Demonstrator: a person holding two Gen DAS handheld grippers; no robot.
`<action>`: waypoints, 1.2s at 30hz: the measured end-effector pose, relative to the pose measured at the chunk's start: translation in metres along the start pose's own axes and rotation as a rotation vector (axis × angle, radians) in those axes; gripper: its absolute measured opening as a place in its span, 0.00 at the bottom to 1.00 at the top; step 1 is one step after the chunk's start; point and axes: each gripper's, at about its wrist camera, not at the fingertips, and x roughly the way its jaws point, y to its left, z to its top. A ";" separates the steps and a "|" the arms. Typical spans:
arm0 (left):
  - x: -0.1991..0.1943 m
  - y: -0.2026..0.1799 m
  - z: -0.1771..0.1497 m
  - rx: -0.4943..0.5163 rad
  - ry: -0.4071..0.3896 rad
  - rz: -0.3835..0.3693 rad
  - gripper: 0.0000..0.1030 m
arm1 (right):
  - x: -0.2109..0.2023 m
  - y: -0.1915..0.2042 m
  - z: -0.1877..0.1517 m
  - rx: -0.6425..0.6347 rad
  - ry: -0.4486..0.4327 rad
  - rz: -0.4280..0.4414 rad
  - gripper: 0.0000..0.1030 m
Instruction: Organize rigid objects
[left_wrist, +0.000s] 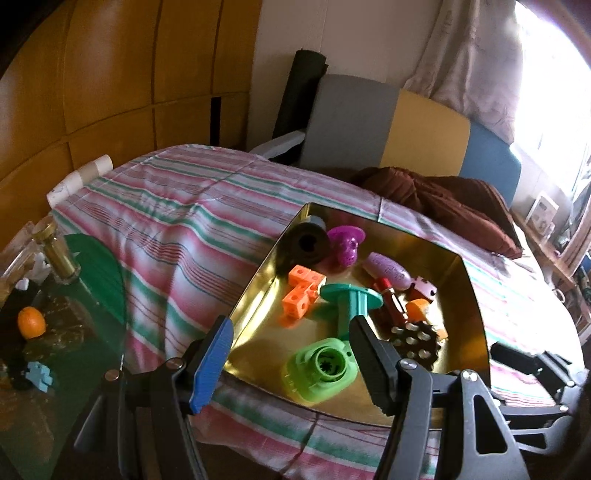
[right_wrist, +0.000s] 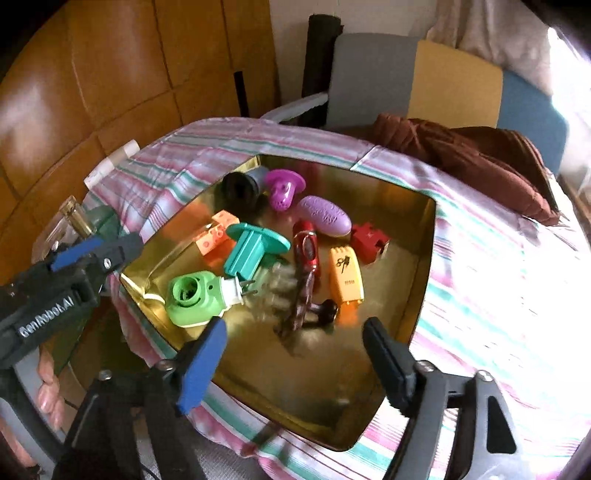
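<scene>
From the left wrist view, the left tongs (left_wrist: 291, 354) stand spread with nothing pinched, poised over the near edge of a gold tray (left_wrist: 476, 295) that sits on a striped cloth (left_wrist: 177, 229). Between their tips lies a light green plug-in device (left_wrist: 319, 373); just beyond are a teal flanged piece (left_wrist: 349, 299) and orange cubes (left_wrist: 301, 295), with a purple skull-like toy (left_wrist: 347, 247) and a black cylinder (left_wrist: 304, 243) farther off. From the right wrist view, the right tongs (right_wrist: 295, 343) are also spread and empty above the tray's near part. Just ahead of them lies a blurred studded brush (right_wrist: 284, 288), with a red pen-like thing (right_wrist: 306, 251) and an orange block (right_wrist: 345, 277) beyond. The left tongs appear to their left.
</scene>
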 end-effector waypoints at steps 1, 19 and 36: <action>-0.001 0.000 0.000 0.001 -0.004 0.005 0.64 | -0.001 0.000 0.001 0.003 -0.002 -0.004 0.79; -0.020 0.006 0.010 -0.004 -0.038 0.138 0.64 | -0.010 -0.005 0.016 0.109 -0.028 -0.112 1.00; -0.014 -0.002 0.008 0.050 0.014 0.215 0.64 | -0.017 -0.005 0.028 0.214 -0.061 -0.197 1.00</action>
